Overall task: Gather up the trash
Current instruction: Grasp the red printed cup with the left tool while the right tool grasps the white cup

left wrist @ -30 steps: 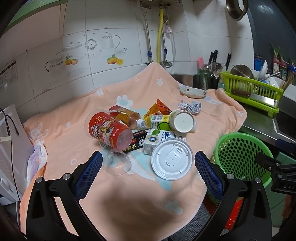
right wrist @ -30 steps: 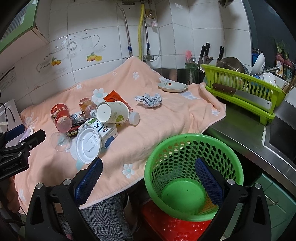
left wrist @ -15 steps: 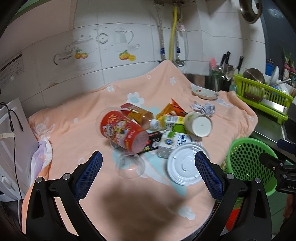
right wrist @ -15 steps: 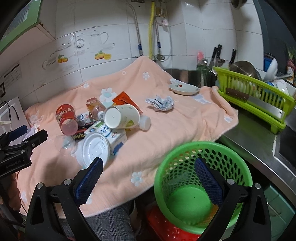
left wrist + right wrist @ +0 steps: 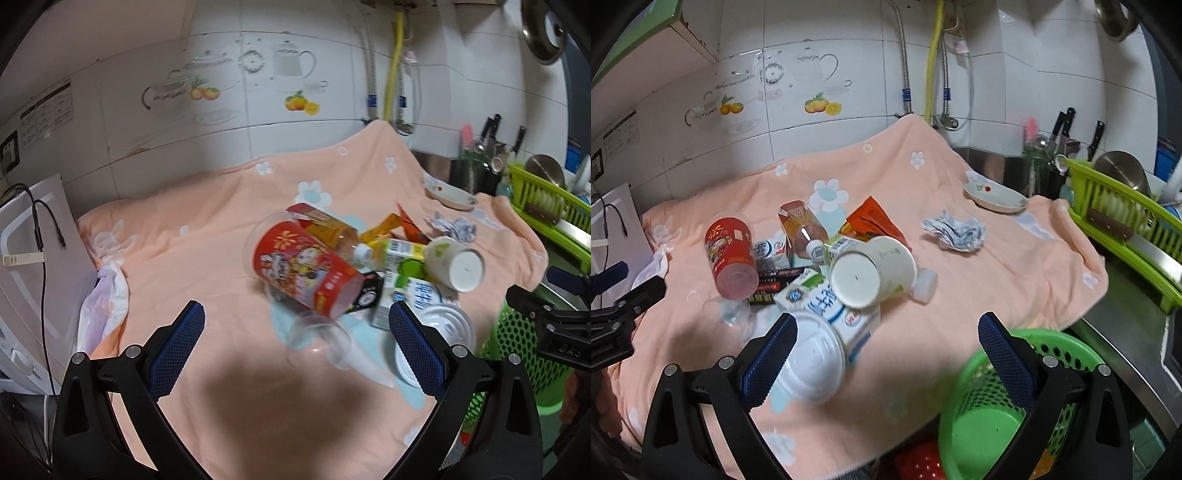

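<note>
A heap of trash lies on the peach towel (image 5: 207, 258): a red printed cup (image 5: 306, 273) on its side, a clear dome lid (image 5: 319, 338), a white paper cup (image 5: 871, 271), a milk carton (image 5: 827, 301), a white plastic lid (image 5: 812, 354), a tea bottle (image 5: 803, 230), orange wrappers (image 5: 873, 218) and crumpled paper (image 5: 955, 230). The green basket (image 5: 982, 424) stands empty below the towel's front right edge. My left gripper (image 5: 295, 347) is open and empty, just in front of the dome lid. My right gripper (image 5: 886, 354) is open and empty, over the towel's edge between white lid and basket.
A small dish (image 5: 995, 195) sits at the towel's back right. A green dish rack (image 5: 1126, 221) with a cleaver and a knife holder (image 5: 1063, 147) stand on the steel counter to the right. A white appliance (image 5: 29, 266) with cables stands at the left.
Both grippers have swung left: the trash heap has shifted right in each view, and the basket has slid toward the right edge. Both jaws stay open.
</note>
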`<state>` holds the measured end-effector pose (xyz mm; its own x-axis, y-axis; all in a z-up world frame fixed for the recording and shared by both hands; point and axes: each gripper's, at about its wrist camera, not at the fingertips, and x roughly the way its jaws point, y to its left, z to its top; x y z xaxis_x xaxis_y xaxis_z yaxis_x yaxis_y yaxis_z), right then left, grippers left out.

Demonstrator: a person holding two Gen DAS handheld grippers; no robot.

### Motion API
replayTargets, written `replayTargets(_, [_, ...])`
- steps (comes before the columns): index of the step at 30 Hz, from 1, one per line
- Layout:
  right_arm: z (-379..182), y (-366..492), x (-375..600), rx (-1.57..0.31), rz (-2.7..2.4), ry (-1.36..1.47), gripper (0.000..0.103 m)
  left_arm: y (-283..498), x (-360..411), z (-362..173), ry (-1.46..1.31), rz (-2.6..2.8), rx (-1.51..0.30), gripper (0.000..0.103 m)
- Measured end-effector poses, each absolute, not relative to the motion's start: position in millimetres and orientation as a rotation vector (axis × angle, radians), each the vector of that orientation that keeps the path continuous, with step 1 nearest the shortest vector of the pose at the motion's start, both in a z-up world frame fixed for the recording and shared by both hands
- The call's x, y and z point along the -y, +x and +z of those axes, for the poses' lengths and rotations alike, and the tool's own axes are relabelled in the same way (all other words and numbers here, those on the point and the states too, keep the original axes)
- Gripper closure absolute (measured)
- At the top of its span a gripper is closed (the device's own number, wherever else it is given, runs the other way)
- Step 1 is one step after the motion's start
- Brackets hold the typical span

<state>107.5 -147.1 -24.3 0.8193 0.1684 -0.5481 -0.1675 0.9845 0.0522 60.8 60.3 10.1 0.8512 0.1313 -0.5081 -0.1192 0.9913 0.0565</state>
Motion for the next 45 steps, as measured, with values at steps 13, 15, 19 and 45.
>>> replayTargets(13, [-48,174,122,-0.653,0.161,0.008,0.018,99,-88,10,-0.051,0.188,-0.579,0.005])
replayTargets(15, [-52,182,121,-0.664,0.155,0.012,0.019,108,-90,10,-0.075,0.193,-0.592,0.005])
replayTargets(19, [-61,190,119,-0.679,0.143,0.006,0.024,122,-90,9,-0.107,0.192,-0.618,0.005])
replayTargets(45, [-69,184,128,-0.663,0.197,0.055,0.044,207,-114,-34,-0.489,0.188,-0.825,0.006])
